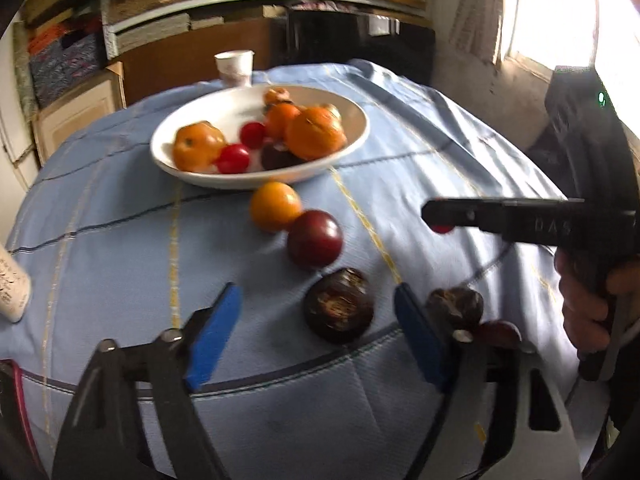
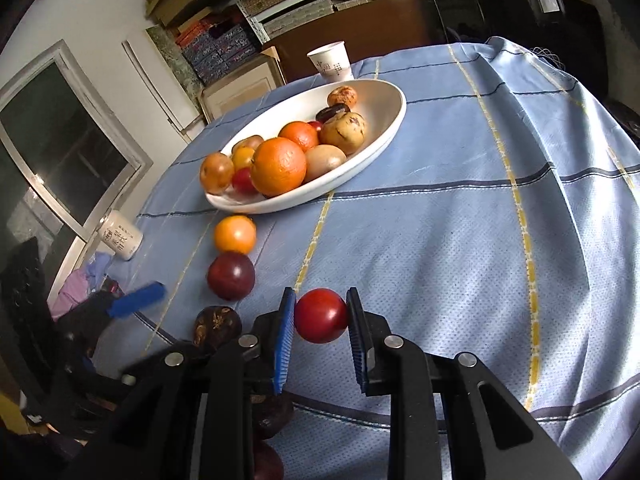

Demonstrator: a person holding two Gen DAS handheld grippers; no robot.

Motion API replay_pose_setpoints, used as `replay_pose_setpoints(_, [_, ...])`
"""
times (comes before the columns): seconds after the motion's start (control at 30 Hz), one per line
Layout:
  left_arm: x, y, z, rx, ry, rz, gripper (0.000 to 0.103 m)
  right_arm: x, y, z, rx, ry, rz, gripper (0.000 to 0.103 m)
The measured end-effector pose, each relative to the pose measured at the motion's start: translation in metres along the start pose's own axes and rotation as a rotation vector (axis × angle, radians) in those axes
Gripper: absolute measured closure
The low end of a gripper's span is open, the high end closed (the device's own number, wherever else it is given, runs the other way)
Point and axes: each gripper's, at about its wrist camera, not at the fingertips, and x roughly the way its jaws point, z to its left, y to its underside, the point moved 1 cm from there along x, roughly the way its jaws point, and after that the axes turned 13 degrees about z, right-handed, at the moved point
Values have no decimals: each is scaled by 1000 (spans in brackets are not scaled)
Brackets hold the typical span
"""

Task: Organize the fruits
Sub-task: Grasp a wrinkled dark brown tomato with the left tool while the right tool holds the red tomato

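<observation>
Right gripper (image 2: 321,322): blue pads clamped on a small red fruit (image 2: 321,315), held above the blue checked tablecloth (image 2: 460,240). Left gripper (image 1: 316,332): jaws partly apart, nothing between them, poised above a dark brown fruit (image 1: 339,305). Orange fruit (image 1: 275,206) and dark red fruit (image 1: 315,239) lie on the cloth, touching, just before the white bowl (image 1: 192,176) of fruit.

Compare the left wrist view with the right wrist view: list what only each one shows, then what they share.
Only the left wrist view: a bright window and the hand holding the right tool.

Only the right wrist view: the red fruit seen whole, clamped between the right tool pads, and a dark glass door.

Both: the white bowl of fruit, the paper cup, the loose orange, and the blue tablecloth.
</observation>
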Motion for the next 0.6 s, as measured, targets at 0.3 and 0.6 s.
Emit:
replay_pose_setpoints(0.3, [23,-6,-1,-9,53,93,46,-3,0,-1,12,-4,4,76])
replay_pose_setpoints(0.6, [32,-10,-6,-10,52,120,54,-6,0,-1,6,-15,-1,76])
